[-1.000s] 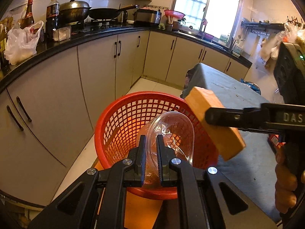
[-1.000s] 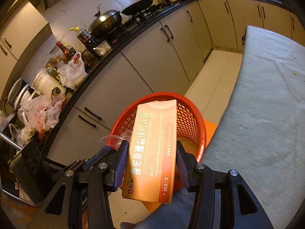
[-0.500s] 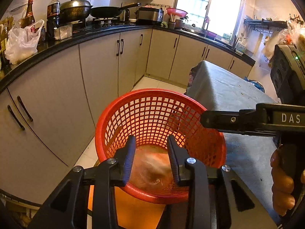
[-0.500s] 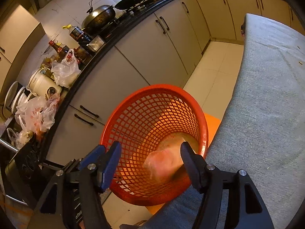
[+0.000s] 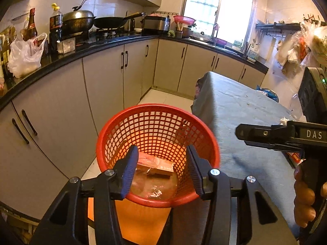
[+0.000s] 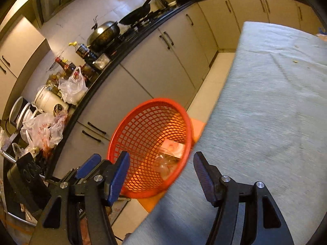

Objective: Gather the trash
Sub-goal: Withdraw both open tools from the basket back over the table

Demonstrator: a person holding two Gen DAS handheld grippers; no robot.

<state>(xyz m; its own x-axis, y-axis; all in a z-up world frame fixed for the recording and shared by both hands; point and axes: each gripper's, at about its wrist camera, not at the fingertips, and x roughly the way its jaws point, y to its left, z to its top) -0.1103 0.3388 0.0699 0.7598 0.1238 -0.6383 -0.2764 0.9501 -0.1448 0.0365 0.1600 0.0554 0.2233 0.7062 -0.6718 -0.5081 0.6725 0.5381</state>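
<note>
Kitchen, cloth-covered bench on the right, red mesh basket just off its left edge on an orange stool. Drop step done by the look of it: orange carton and clear plastic container both lying in the basket bottom. Left hand-held gripper over the near rim, jaws just been opening, now apart, nothing between them. Right hand-held gripper near the basket at the bench edge, jaws apart, also empty. Next move probably: swing back over the bench, find remaining trash; only small crumbs visible on the cloth from here, rest of the bench out of frame. Clutter well clear: wok, bottles, plastic bag on the far counter. Watch the basket rim when pulling out, and the two grippers close together. Stool perch looks tippable if knocked.
</note>
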